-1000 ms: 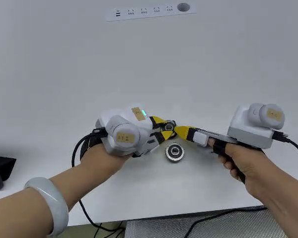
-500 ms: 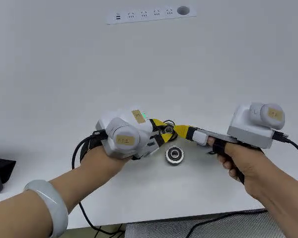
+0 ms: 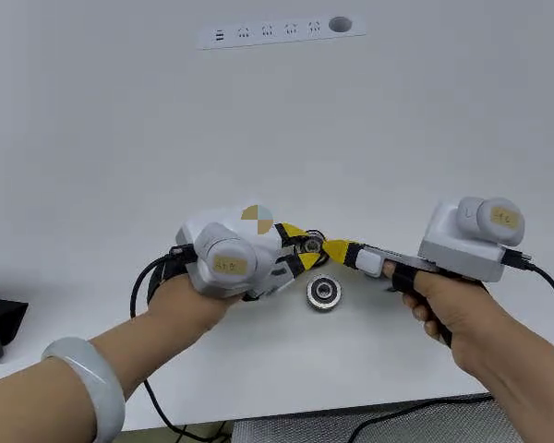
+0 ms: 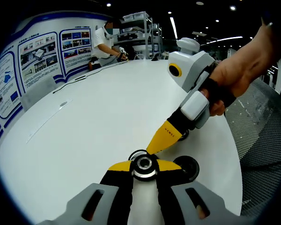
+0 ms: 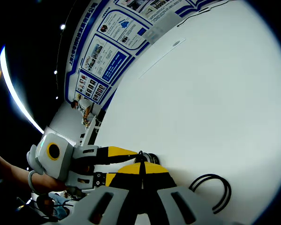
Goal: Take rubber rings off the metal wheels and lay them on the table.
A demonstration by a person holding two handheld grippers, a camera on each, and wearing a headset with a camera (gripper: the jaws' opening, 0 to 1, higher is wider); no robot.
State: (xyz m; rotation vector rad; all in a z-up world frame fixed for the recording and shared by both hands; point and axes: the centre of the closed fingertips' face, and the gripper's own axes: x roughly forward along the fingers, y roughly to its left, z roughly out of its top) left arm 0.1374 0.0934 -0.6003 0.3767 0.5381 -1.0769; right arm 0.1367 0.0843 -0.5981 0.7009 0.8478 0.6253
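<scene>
- Left gripper (image 3: 302,246): held in the person's left hand, jaws closed on a small metal wheel (image 4: 144,167). The wheel is held up off the white surface (image 3: 258,138), one yellow-and-black jaw on each side of it.
- Right gripper (image 3: 332,247): comes in from the person's right. Its jaws are pressed together, with their tips at the wheel's rim.
- Rubber ring (image 4: 135,154): thin and black, standing a little proud of the held wheel's edge. In the right gripper view a thin black strip sits between the closed tips, so the right jaws appear to be nipping this ring.
- Second wheel (image 3: 324,293): lies flat on the surface just in front of the two grippers, touching neither.
- Loose ring (image 5: 210,177): a thin black loop lying on the surface just beside the right jaws; whether it is one ring or two cannot be told.
- Writing: tan labels (image 3: 227,265) on both gripper housings carry marks too small to read. Black print runs along the right gripper's yellow jaw in the left gripper view, illegible. Blue-bordered wall posters (image 4: 37,56) hold text and pictures, not readable.
- Also noted: a white power strip (image 3: 268,29) at the far edge of the surface, a pale bangle (image 3: 88,378) on the left wrist, and a black cable (image 3: 152,277) trailing from the left gripper.
</scene>
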